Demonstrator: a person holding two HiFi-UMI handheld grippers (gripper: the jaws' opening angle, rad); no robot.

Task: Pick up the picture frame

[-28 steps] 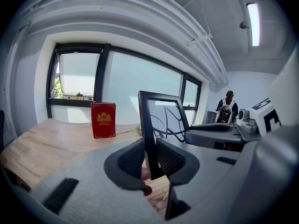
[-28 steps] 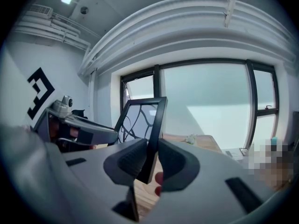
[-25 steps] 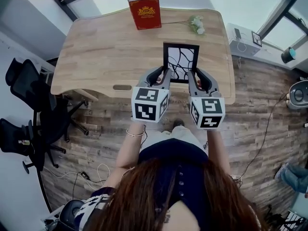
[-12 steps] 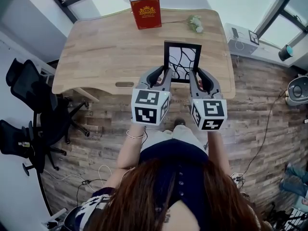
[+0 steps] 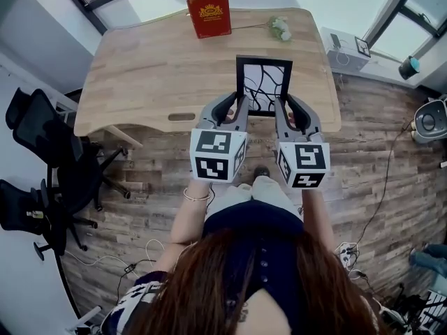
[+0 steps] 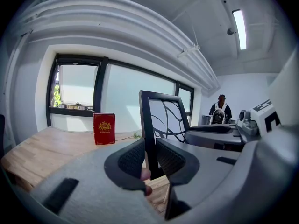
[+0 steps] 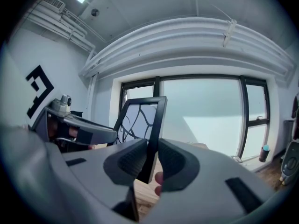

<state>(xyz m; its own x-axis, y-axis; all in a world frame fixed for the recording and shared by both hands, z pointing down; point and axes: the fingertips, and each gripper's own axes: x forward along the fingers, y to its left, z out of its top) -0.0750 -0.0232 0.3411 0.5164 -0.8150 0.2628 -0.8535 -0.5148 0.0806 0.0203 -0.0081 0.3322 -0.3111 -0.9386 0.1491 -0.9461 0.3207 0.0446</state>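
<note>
Now the black rectangular picture frame (image 5: 264, 61), clamped by its side rails in the left gripper (image 5: 239, 105) and right gripper (image 5: 278, 105), rides slightly higher than a second ago, so the lift appears to be under way.

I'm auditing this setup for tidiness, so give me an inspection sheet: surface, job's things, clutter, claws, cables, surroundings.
Surface: wooden table, light plank top.
Job's things: picture frame upright near the table's front edge, held by both side rails.
Clutter: red book standing at the far edge; flowers lying apart to its right.
Claws: left claw shut on the frame's left rail; right claw shut on its right rail.
Cables: thin cable trailing over the floor at the right; nothing seen on the table.
Surroundings: office chairs left of the table, plank floor, windows behind.
</note>
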